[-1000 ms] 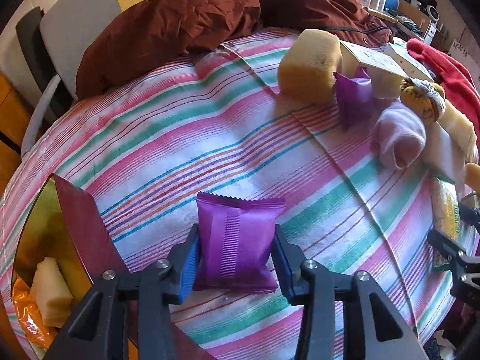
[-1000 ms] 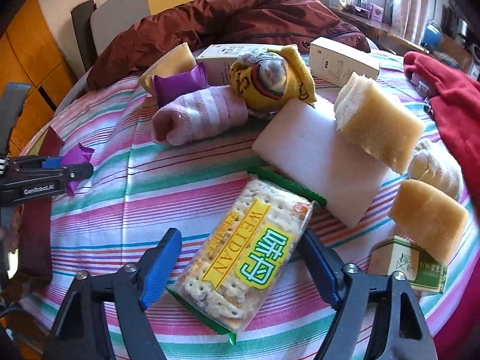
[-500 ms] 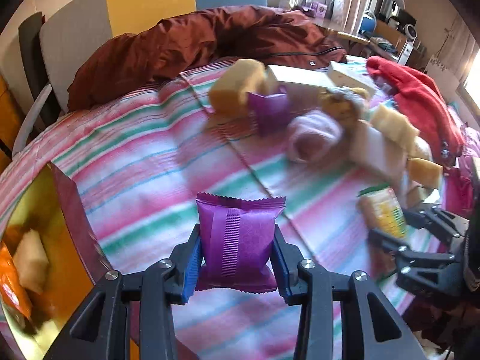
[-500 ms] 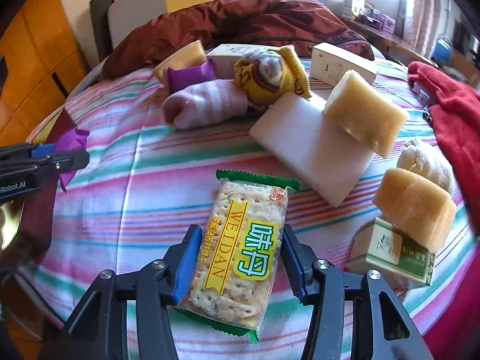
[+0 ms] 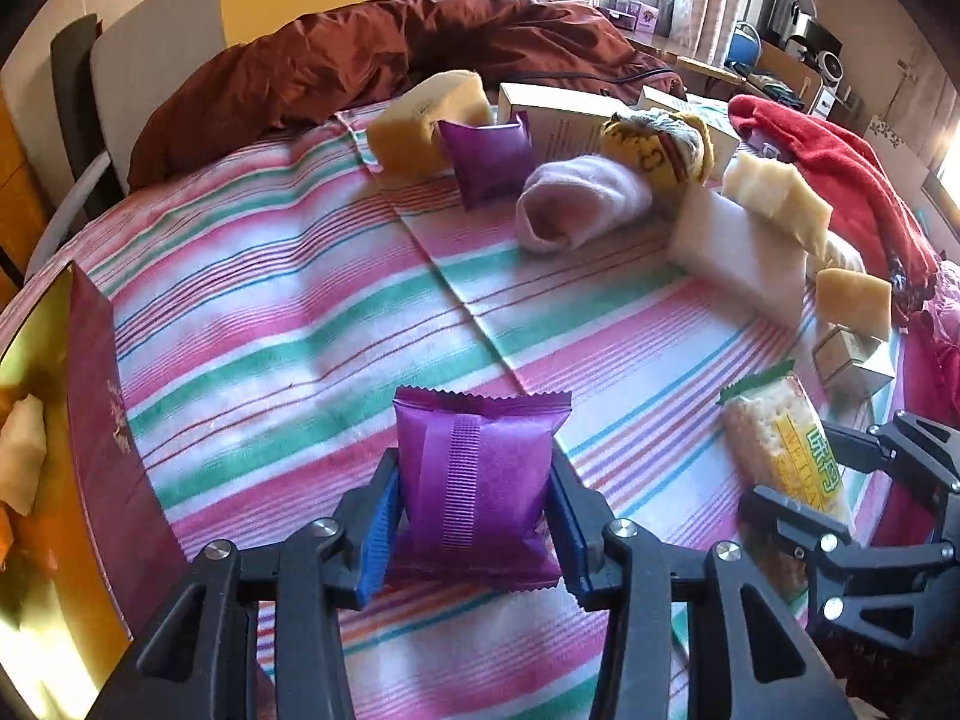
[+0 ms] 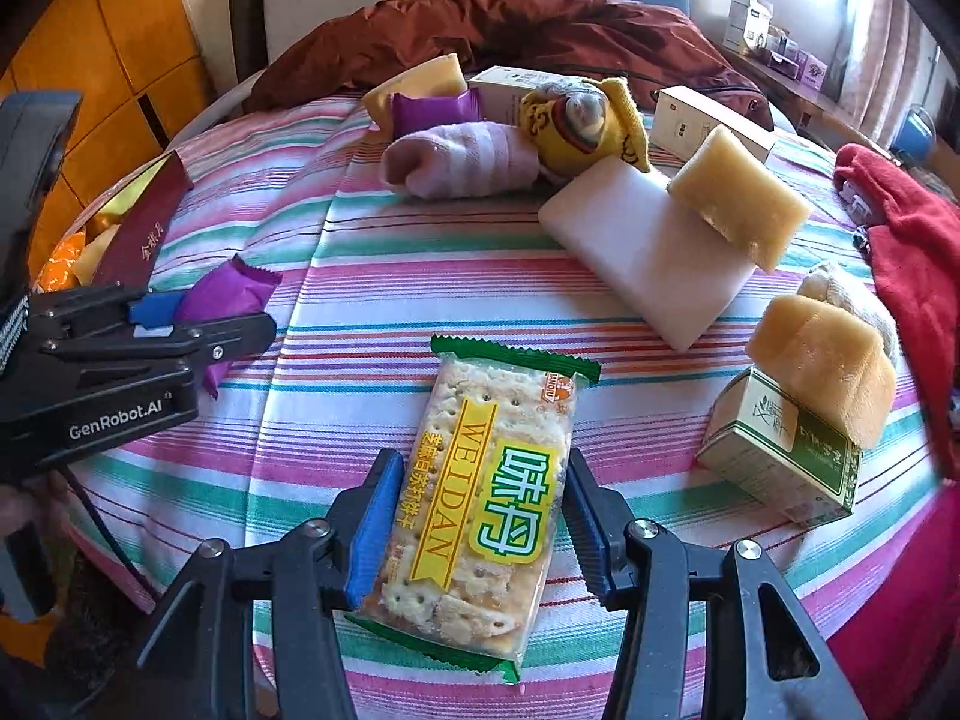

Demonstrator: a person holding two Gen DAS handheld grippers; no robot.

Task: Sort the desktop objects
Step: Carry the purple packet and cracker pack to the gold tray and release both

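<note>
My left gripper (image 5: 474,516) is shut on a purple snack packet (image 5: 477,480) and holds it above the striped tablecloth (image 5: 288,312). It also shows in the right wrist view (image 6: 198,324), holding the packet (image 6: 225,294). My right gripper (image 6: 480,528) is shut on a pack of crackers (image 6: 480,498) with a green edge and yellow label. It shows at the right of the left wrist view (image 5: 798,498) with the pack (image 5: 780,444). A second purple packet (image 5: 489,156) leans on a sponge at the back.
A dark red box (image 5: 102,408) with a gold lining holds snacks at the left. At the back and right lie yellow sponges (image 6: 738,195), a rolled pink sock (image 6: 462,159), a yellow sock (image 6: 582,120), a white block (image 6: 636,246), a green box (image 6: 780,456), white cartons (image 6: 696,120) and red cloth (image 6: 912,240).
My right gripper closed on the cracker pack and lifted it off the cloth. My left gripper, still holding the purple packet, turned to the right and rose a little.
</note>
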